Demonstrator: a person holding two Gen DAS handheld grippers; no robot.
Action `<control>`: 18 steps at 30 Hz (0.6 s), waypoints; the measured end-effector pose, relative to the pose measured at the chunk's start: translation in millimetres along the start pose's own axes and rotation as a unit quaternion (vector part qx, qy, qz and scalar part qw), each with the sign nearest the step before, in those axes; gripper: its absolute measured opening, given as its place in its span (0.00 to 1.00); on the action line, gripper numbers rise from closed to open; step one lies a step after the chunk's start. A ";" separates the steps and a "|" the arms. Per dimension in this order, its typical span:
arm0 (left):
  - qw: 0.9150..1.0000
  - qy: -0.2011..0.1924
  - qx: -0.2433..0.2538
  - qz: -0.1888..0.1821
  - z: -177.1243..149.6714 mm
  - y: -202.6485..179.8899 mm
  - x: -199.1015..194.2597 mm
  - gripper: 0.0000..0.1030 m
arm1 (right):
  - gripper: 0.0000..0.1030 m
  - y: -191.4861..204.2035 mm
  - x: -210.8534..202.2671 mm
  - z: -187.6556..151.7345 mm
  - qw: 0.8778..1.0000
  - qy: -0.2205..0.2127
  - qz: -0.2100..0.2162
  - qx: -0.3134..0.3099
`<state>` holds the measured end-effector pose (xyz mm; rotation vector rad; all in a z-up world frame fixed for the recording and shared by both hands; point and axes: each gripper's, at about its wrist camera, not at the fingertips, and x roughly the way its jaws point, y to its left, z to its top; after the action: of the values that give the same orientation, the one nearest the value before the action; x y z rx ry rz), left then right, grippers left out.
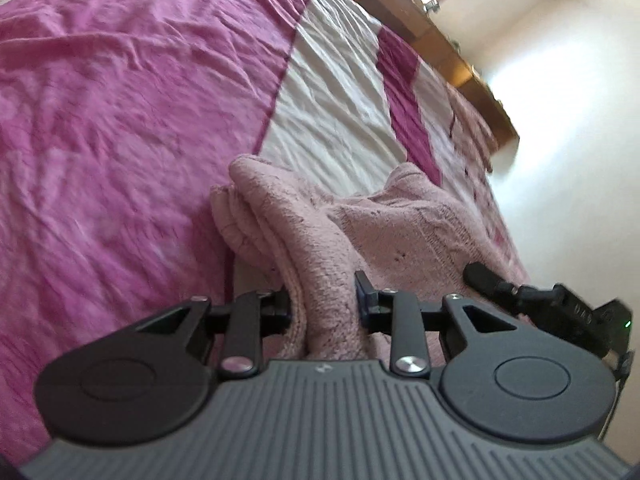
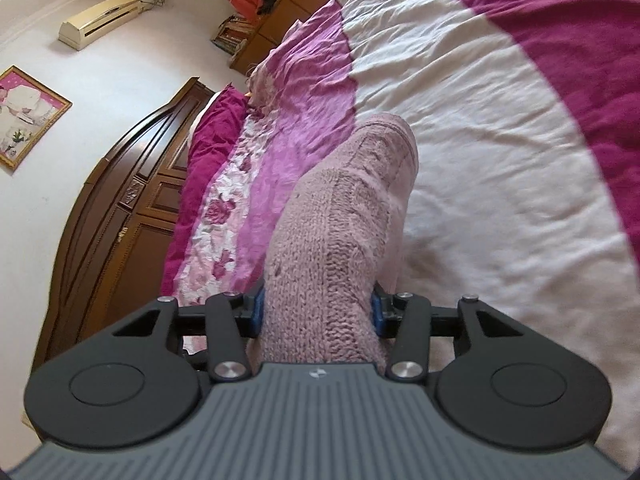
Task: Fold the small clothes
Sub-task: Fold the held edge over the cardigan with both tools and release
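Note:
A pale pink knitted garment (image 1: pixel 304 220) is bunched between the fingers of my left gripper (image 1: pixel 324 300), which is shut on a thick fold of it. The rest drapes forward onto the bed. At the right of the left wrist view, the other gripper's black finger (image 1: pixel 486 280) rests against the same garment. In the right wrist view the knitted garment (image 2: pixel 344 208) runs forward from my right gripper (image 2: pixel 316 308), whose blue pads (image 2: pixel 258 312) press on it from both sides. The garment hangs lifted between both grippers, above the bedspread.
The bed wears a wrinkled magenta and cream bedspread (image 1: pixel 120 120) (image 2: pixel 480 120). A wooden bed rail (image 1: pixel 460 52) edges the far side. A dark wooden headboard (image 2: pixel 132 200), magenta pillows (image 2: pixel 208 152), a wall picture (image 2: pixel 28 116) and an air conditioner (image 2: pixel 100 16) lie to the left.

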<state>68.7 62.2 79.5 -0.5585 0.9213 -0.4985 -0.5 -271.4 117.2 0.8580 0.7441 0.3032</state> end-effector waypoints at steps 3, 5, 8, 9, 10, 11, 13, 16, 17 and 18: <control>1.000 0.016 0.005 0.012 -16.2 -0.7 14.4 0.29 | 0.50 -25.0 -10.3 -10.3 1.000 0.002 -0.015 0.020; 0.999 0.024 0.009 0.026 -24.1 2.1 20.5 0.29 | 0.50 -41.7 -13.7 -18.9 0.999 0.005 -0.027 0.034; 0.998 0.034 0.024 0.051 -32.2 5.5 25.8 0.31 | 0.51 -62.0 -12.1 -32.2 0.998 0.010 -0.042 0.045; 0.997 0.036 0.024 0.057 -33.5 7.1 26.9 0.34 | 0.52 -64.9 -8.0 -35.7 0.998 0.010 -0.049 0.045; 0.997 0.036 0.022 0.060 -34.2 8.1 27.3 0.36 | 0.52 -68.8 -7.5 -38.8 0.997 0.009 -0.058 0.042; 0.997 0.036 0.019 0.062 -35.0 8.5 26.4 0.37 | 0.55 -72.4 -6.4 -42.0 0.997 0.008 -0.065 0.040; 0.997 0.035 0.020 0.067 -35.7 8.0 24.0 0.41 | 0.58 -78.2 -6.7 -46.4 0.996 0.005 -0.077 0.039; 0.995 0.031 0.037 0.085 -36.8 1.4 20.0 0.48 | 0.62 -79.3 -10.8 -50.5 0.996 -0.001 -0.081 0.033; 0.994 0.027 0.043 0.093 -37.9 -0.8 17.3 0.48 | 0.64 -78.0 -13.3 -52.1 0.996 -0.003 -0.083 0.030; 0.994 0.025 0.047 0.098 -38.4 -3.1 15.0 0.49 | 0.66 -76.3 -16.0 -53.0 0.996 -0.006 -0.085 0.025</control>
<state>43.5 41.7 53.9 -0.3673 0.9840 -0.3774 -52.5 -297.5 43.1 0.8372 0.8113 0.1276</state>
